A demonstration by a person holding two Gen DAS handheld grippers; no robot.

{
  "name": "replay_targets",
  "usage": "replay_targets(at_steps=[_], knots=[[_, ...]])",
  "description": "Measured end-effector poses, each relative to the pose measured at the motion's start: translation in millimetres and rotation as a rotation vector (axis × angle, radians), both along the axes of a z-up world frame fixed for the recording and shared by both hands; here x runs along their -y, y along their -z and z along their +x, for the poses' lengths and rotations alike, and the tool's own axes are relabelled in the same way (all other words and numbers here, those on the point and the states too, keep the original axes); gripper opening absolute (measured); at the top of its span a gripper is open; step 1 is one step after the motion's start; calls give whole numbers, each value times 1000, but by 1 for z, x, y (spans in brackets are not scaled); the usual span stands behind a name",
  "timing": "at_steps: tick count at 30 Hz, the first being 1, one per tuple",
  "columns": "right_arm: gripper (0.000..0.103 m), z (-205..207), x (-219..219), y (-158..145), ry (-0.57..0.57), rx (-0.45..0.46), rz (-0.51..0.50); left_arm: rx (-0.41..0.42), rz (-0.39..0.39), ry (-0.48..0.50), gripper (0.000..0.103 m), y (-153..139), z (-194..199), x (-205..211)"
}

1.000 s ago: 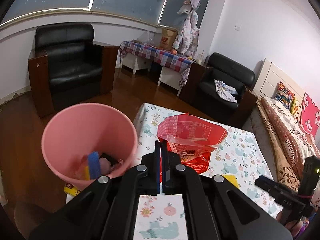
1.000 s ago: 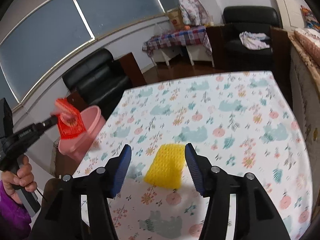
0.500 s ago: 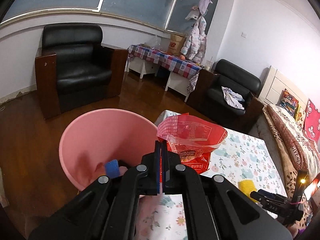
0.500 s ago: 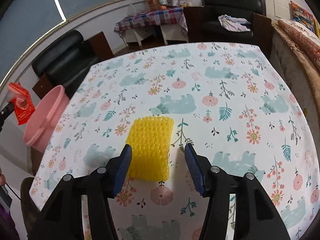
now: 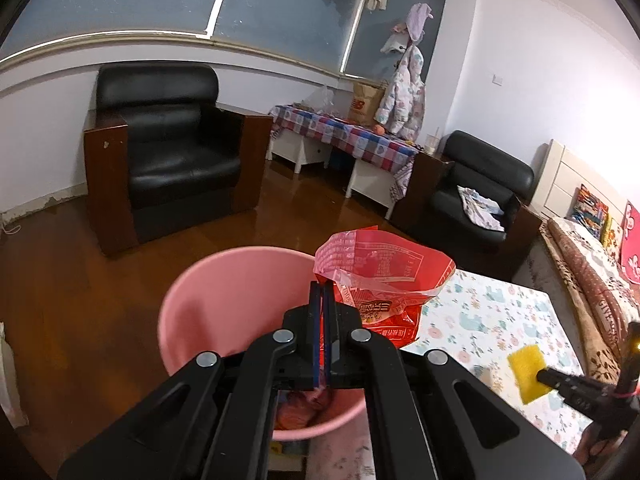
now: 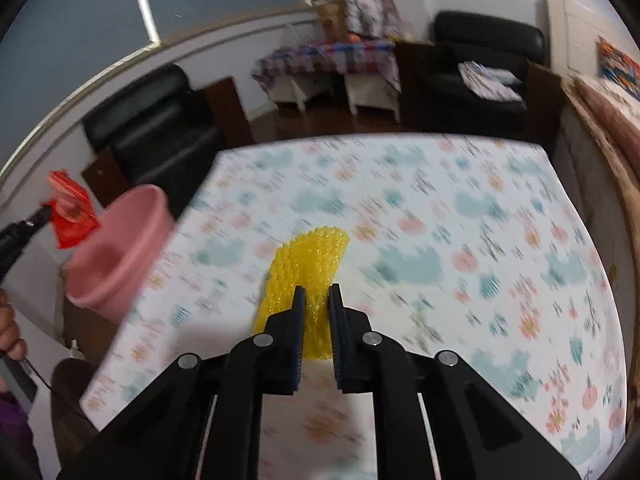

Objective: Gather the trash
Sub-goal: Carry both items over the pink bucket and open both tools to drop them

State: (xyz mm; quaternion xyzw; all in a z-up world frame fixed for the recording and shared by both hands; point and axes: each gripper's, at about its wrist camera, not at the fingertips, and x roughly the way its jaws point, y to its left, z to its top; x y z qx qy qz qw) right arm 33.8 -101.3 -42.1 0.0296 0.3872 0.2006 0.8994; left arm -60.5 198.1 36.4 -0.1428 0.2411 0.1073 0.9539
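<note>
Floral table (image 6: 460,208); fingers (image 6: 298,320) pinching sponge (image 6: 308,264).

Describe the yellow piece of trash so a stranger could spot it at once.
Find the table with the floral cloth, beside the pink bin. Near its middle, the right gripper is shut on a yellow bubble-wrap sheet. It is the only yellow, bumpy thing there; the other trash is a red bag.

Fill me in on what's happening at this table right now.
A person is clearing trash with two handheld grippers. The left gripper is clamped on a red snack wrapper and holds it over the pink bin beside the table, not yet dropped. The right gripper has closed on a yellow bubble-wrap piece and holds it above the floral tablecloth. Some trash already lies in the bin.
</note>
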Motion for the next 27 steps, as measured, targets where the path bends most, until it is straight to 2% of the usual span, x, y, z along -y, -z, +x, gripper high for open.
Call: replay_targets(at_steps=[7,12,20,27], knots=[[11,8,-68,-44,-151,90,58,-12,25,-62,0,3,-4,-18],[11,11,-121,-60,-250,117,69,-30,50,-98,0,8,-5,-27],[11,14,-182,-65,-338,144,50,-57,36,-132,0,17,-9,-45],[11,24,-217,-57,-365,119,35,-82,33,-138,0,25,-6,-54]])
